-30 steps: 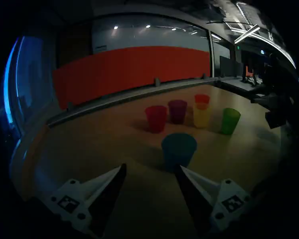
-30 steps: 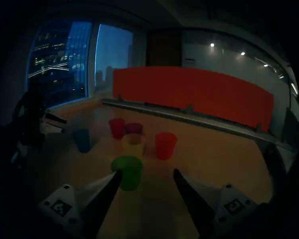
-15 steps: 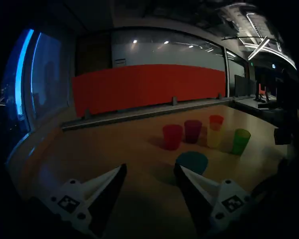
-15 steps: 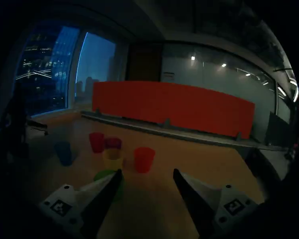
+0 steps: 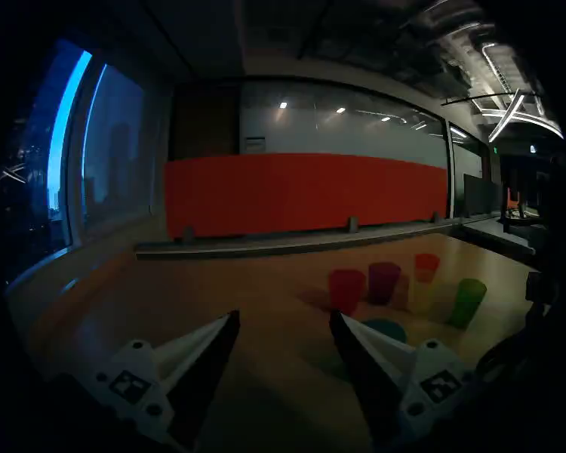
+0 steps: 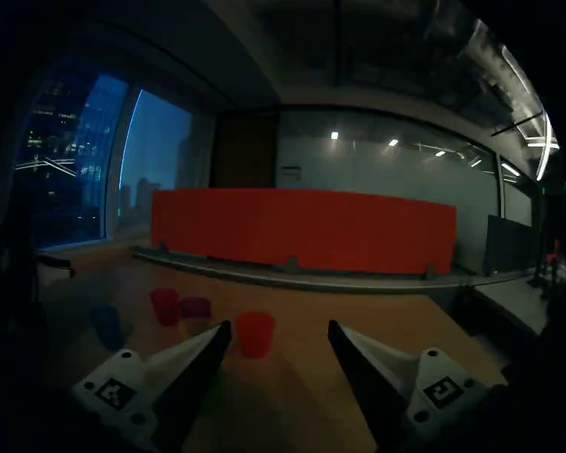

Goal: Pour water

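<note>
Several plastic cups stand on a wooden table (image 5: 207, 302). In the left gripper view I see a red cup (image 5: 346, 289), a purple cup (image 5: 383, 281), an orange cup (image 5: 426, 266), a pale yellow cup (image 5: 421, 296) and a green cup (image 5: 467, 302). A teal cup (image 5: 389, 329) is half hidden behind the right finger of my left gripper (image 5: 283, 317), which is open and empty. In the right gripper view a blue cup (image 6: 106, 325), red cup (image 6: 164, 305), purple cup (image 6: 196, 307) and orange-red cup (image 6: 254, 333) stand ahead of my open right gripper (image 6: 278, 326). The room is dim.
A long red partition (image 5: 306, 192) with a grey rail runs along the table's far edge. Tall windows (image 6: 151, 177) lie to the left. A dark shape (image 5: 539, 287) sits at the right edge of the left gripper view, too dim to identify.
Both views have tipped upward, so the cups sit lower in them. The teal cup has slid behind the left gripper's right finger; the green cup has slid behind the right gripper's left finger.
</note>
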`<state>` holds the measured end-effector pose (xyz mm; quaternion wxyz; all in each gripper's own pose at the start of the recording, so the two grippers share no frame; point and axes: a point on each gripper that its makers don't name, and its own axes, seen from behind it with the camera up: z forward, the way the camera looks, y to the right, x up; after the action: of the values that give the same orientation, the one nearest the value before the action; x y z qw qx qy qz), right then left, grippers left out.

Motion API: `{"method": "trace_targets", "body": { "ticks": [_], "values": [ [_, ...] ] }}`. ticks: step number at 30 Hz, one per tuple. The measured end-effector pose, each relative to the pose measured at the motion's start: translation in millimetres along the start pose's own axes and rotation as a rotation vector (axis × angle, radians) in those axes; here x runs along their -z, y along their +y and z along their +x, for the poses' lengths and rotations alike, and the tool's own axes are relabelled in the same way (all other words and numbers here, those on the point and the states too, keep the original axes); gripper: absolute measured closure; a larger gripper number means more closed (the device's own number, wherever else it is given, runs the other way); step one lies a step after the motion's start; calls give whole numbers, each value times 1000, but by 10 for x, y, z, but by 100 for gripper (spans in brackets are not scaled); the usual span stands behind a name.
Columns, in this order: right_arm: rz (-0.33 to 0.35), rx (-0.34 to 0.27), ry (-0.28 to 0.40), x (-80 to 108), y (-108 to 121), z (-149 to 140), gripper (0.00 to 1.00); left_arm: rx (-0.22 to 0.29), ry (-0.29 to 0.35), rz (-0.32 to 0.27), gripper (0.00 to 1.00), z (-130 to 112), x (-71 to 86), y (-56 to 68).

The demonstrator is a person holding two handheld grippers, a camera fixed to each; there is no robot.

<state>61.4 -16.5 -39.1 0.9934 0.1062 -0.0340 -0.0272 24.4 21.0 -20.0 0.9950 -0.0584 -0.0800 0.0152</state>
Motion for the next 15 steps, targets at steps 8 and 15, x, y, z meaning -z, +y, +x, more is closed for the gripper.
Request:
{"method": "trace_targets", "body": {
  "ticks": [8,15],
  "values": [
    [-112,-26,87,11,199,212,1,15,63,39,12,177,34,-88],
    [-188,-42,150,24,298,361,1,8,109,63,12,351,66,-104]
  ]
}}
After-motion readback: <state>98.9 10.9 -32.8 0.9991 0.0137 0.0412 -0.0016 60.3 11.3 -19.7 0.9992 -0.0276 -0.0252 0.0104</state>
